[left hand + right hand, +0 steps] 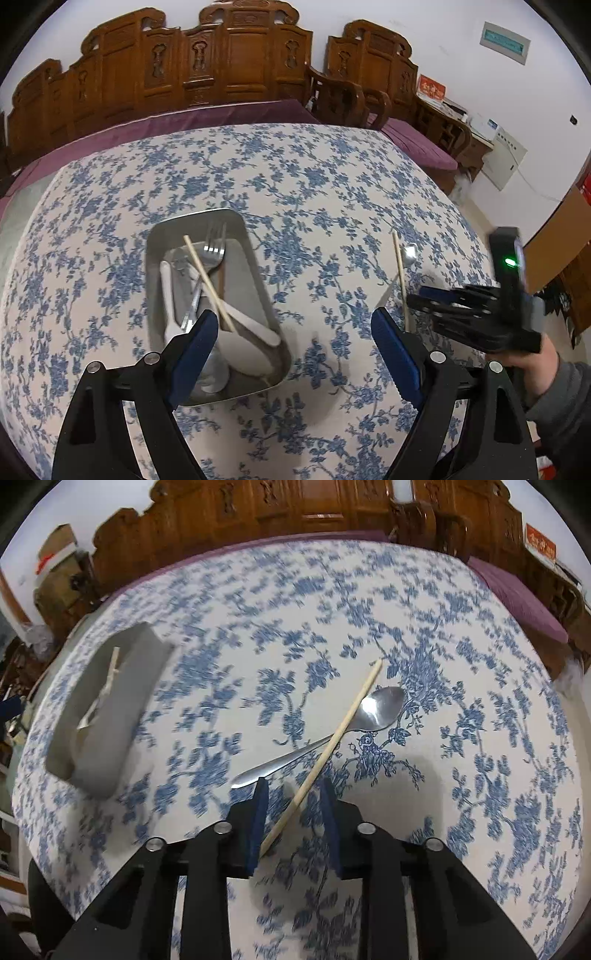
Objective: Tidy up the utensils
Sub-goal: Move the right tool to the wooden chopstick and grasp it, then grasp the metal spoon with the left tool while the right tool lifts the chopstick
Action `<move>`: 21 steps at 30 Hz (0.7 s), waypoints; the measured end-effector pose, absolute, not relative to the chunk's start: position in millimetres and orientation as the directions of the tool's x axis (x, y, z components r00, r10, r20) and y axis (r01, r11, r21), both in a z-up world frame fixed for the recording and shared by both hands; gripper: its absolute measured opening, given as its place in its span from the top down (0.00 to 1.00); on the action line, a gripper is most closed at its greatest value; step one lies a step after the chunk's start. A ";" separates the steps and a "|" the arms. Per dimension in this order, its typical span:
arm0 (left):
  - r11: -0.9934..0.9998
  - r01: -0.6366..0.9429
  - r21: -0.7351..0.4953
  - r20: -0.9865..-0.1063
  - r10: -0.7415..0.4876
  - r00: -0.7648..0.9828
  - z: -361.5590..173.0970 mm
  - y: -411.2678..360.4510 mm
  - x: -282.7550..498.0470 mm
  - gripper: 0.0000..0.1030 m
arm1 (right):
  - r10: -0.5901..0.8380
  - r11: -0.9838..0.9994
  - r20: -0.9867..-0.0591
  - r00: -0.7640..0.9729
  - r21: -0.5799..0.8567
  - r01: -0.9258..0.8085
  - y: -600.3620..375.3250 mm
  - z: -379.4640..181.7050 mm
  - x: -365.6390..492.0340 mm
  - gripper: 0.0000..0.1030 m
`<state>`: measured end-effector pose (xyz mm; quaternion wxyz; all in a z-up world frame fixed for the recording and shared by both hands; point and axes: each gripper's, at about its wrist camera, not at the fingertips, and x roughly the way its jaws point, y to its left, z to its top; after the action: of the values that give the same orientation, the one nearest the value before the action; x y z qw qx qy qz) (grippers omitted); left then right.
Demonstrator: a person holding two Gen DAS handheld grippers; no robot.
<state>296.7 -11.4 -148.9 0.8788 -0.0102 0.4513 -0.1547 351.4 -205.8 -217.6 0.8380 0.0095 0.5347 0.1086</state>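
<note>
Over the blue-flowered tablecloth point(461, 635), the right gripper point(293, 794) straddles a pale wooden chopstick point(332, 740) unpinched, while the left gripper point(293, 323) gapes above the steel tray point(155, 251).

In the right wrist view we see the tray point(107, 705) smeared by blur, its contents unreadable. The left pad hides the chopstick's point(332, 738) near end.

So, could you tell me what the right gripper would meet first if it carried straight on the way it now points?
Most likely the loose chopstick, whose near end already lies between the open fingers of the right gripper. Just beyond it is the metal spoon that the chopstick crosses, then the tablecloth. Depth is hard to judge here.
</note>
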 end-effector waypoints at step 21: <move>0.928 0.351 -0.126 -0.817 -0.298 0.493 -167.0 -78.5 308.4 0.21 | 0.101 0.987 -0.915 0.391 0.044 -0.152 -229.3 -226.9 352.4 0.95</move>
<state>308.4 -78.5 -167.0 0.8636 0.0287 0.4670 -0.1879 352.4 -229.3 -226.9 0.8338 -0.0233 0.5464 0.0756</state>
